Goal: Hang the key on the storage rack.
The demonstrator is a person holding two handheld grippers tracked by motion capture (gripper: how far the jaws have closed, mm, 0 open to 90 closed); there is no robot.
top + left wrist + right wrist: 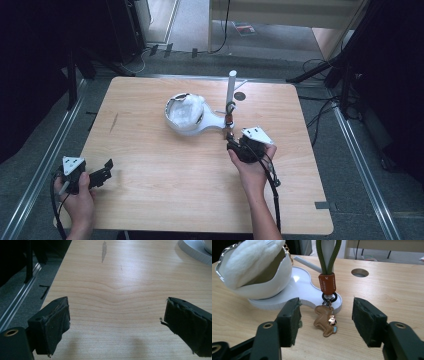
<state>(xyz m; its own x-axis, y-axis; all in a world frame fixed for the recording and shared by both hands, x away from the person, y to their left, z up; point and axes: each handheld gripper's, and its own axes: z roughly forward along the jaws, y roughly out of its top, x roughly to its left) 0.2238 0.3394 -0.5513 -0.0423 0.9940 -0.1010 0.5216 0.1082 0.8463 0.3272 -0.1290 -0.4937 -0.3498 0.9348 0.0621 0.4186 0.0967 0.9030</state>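
Cradling white plush (pixel 252 262): eggshell bowl (pixel 270 283)

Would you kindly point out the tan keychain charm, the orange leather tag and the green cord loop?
tan keychain charm (pixel 325 321), right gripper view, middle of its body.
orange leather tag (pixel 327 283), right gripper view, centre of its face.
green cord loop (pixel 335 256), right gripper view, right strand.
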